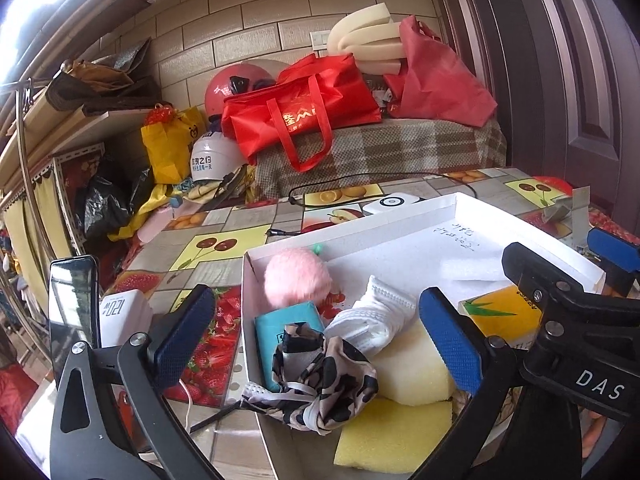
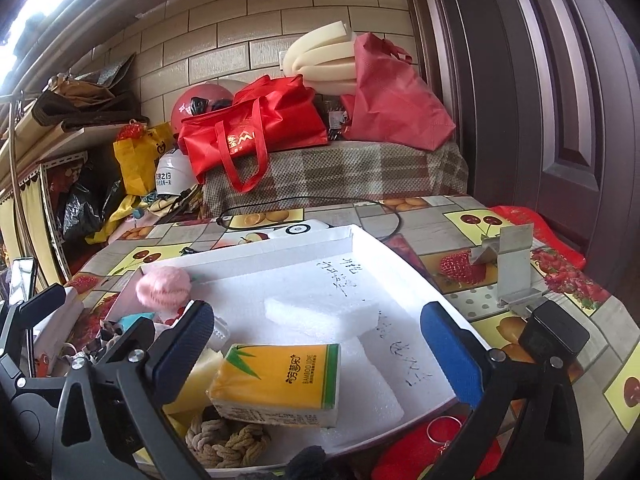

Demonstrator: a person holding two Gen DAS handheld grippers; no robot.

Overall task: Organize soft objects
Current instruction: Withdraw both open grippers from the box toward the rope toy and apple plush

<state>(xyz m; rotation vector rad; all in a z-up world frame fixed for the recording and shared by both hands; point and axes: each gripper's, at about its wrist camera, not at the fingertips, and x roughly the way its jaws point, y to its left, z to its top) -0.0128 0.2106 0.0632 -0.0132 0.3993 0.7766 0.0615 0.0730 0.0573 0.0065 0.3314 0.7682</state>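
White box [image 1: 420, 216], shallow, open-topped, on the fruit-print worktop [image 1: 208, 246]; handwriting on its foam liner.

Contents, left end of box: pink pompom [image 1: 298, 276] in the far corner; teal packet [image 1: 286, 328] beside it; black-and-cream patterned cloth [image 1: 324, 376] bunched over the near wall; white sock [image 1: 376, 316] resting on a pale yellow sponge [image 1: 412, 368]; a second, brighter yellow sponge [image 1: 396, 436] nearest the camera.

Contents, middle of box: yellow tissue pack [image 2: 280, 384] lying flat on white foam; knotted beige rope [image 2: 228, 440] just beside it at the near edge; loose white foam slab [image 2: 320, 314] beyond.

Left claw [image 1: 320, 336]: jaws spread, gripping nothing, poised above the cloth and sock.

Right claw [image 2: 320, 344]: jaws spread, gripping nothing, poised above the tissue pack.
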